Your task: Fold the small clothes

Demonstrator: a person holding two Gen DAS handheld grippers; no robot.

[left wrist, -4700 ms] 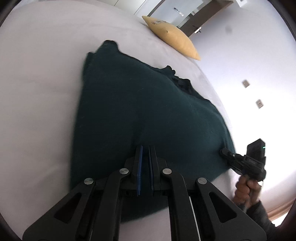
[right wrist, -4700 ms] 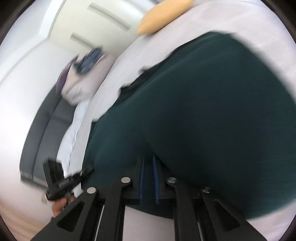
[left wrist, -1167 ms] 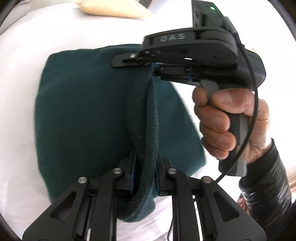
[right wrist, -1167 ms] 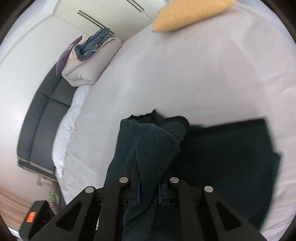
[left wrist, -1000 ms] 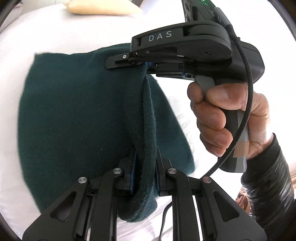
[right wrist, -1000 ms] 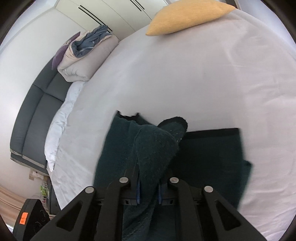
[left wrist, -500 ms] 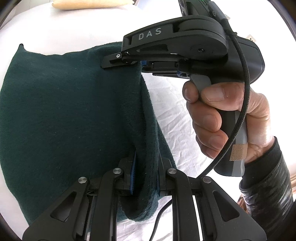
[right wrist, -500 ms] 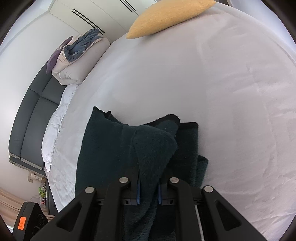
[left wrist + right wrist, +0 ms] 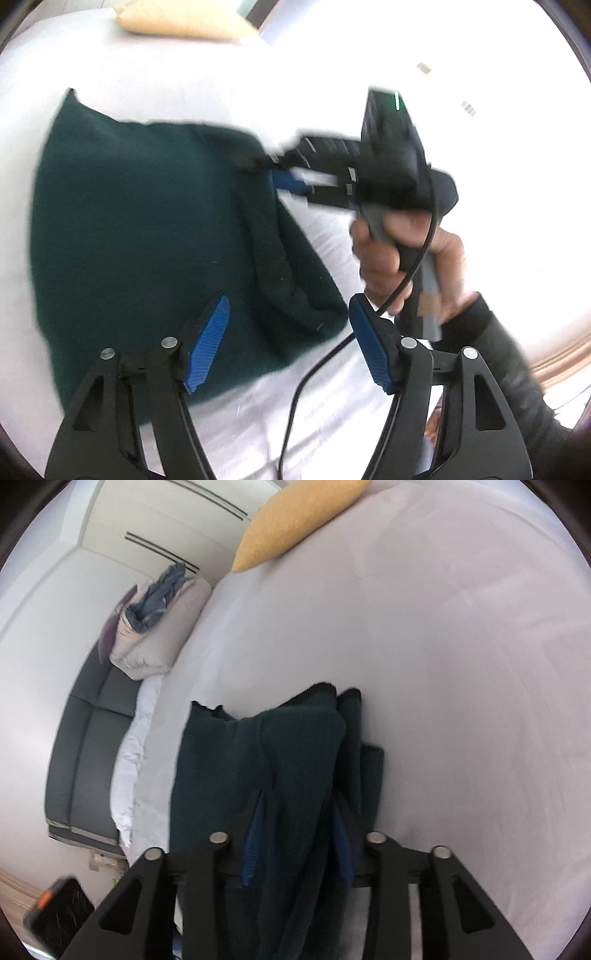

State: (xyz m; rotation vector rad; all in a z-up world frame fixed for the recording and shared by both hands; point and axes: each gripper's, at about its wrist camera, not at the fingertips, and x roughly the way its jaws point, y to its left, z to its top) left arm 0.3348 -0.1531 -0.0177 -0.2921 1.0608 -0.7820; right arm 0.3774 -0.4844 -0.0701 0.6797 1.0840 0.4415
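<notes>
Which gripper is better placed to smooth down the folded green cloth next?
Probably the left gripper: it is open, free, and right over the green cloth. The right gripper has cloth between its pads.

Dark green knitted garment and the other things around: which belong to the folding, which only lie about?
Job: dark green knitted garment, left gripper, right gripper.
Lying about: yellow cushion, folded beige duvet, grey sofa.

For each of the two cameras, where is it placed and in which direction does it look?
Left wrist: sits on the left gripper, faces the dark green garment on the white bed; the right gripper and right hand show.
Right wrist: sits on the right gripper, faces across the bed toward the yellow pillow.
Shared: garment, bed, pillow.
</notes>
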